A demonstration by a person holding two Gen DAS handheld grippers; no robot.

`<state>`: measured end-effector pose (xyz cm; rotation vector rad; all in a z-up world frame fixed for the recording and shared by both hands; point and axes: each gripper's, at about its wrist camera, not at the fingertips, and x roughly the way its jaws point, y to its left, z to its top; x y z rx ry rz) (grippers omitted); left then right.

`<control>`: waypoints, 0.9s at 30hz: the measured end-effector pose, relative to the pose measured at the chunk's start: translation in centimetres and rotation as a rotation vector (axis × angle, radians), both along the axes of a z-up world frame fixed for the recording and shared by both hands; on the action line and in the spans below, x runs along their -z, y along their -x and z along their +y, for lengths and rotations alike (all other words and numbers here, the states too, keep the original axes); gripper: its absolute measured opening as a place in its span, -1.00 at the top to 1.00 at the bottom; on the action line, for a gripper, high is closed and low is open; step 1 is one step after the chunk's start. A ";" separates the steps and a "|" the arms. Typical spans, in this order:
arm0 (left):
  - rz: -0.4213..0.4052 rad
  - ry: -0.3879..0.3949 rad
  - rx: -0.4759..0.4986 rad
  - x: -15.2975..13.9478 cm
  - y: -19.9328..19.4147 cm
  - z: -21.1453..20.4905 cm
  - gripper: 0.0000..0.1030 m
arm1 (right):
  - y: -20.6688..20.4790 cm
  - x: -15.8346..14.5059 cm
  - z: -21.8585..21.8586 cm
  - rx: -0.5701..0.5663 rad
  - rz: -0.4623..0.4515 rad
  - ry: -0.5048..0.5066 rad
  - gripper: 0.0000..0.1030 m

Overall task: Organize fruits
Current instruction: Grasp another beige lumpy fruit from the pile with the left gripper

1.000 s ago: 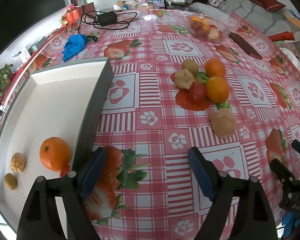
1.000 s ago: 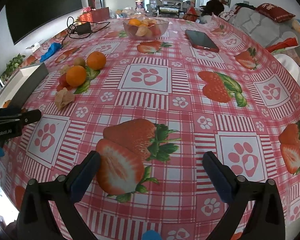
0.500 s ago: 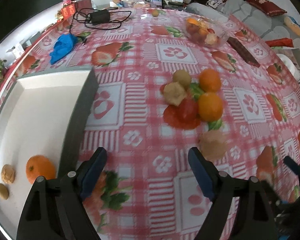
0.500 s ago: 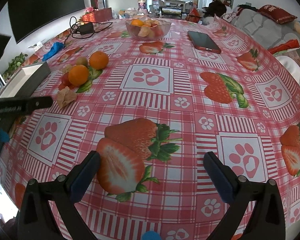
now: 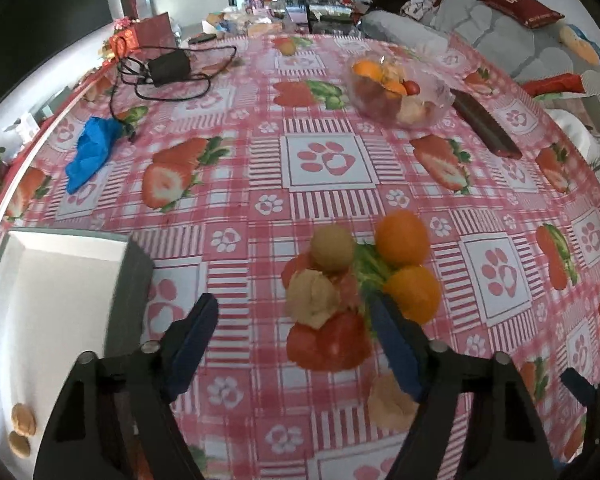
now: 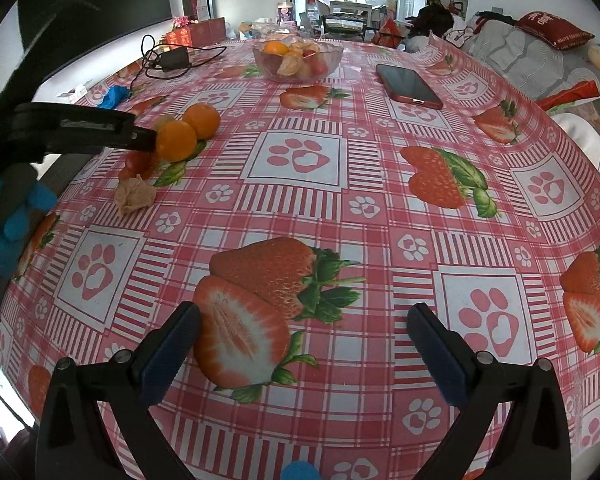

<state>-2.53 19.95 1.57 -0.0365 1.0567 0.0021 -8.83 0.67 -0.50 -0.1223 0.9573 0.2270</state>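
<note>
A small pile of fruit lies on the strawberry-print tablecloth: two oranges (image 5: 402,236), a brown round fruit (image 5: 332,248), a beige husked fruit (image 5: 312,298) and a red tomato (image 5: 346,340). My left gripper (image 5: 294,340) hovers over the pile's near side. Its jaws are closing, with the tomato and husked fruit between them, and the pads touch neither. Another husked fruit (image 5: 392,404) lies under its right finger. The white tray (image 5: 60,300) at the left holds small beige fruits (image 5: 22,420). My right gripper (image 6: 304,352) stands open over bare cloth.
At the back a glass bowl (image 5: 400,92) holds more fruit, and a red phone (image 5: 486,128) lies beside it. A blue cloth (image 5: 92,152) and a charger with its cable (image 5: 168,68) are at the far left. The left gripper's finger (image 6: 112,132) reaches into the right wrist view.
My left gripper has moved from the tray's edge over to the fruit pile, and its jaws have narrowed. The right gripper has stayed where it was.
</note>
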 end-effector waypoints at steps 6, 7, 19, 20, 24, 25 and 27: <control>0.010 0.000 0.006 0.5 -1.1 -0.4 0.32 | 0.0 0.0 0.0 -0.002 0.002 0.001 -1.00; 0.013 0.013 0.000 0.5 -1.1 -0.2 0.43 | 0.0 0.0 0.0 -0.003 0.003 0.001 -1.00; -0.027 0.173 -0.030 -0.7 4.6 2.5 0.43 | -0.3 0.0 0.1 -0.008 0.019 0.006 -1.00; -0.029 0.176 -0.029 -0.6 5.4 2.5 0.43 | -0.4 0.0 0.1 -0.009 0.026 0.008 -1.00; -0.024 0.168 -0.025 0.0 8.1 2.5 0.43 | -0.9 -0.1 0.2 -0.010 0.064 0.017 -1.00; -0.031 0.157 -0.023 0.1 8.7 2.5 0.43 | -1.1 -0.1 0.3 -0.010 0.079 0.019 -1.00; -0.052 0.113 -0.012 0.0 9.7 2.3 0.43 | -1.6 -0.2 0.4 -0.013 0.112 0.026 -1.00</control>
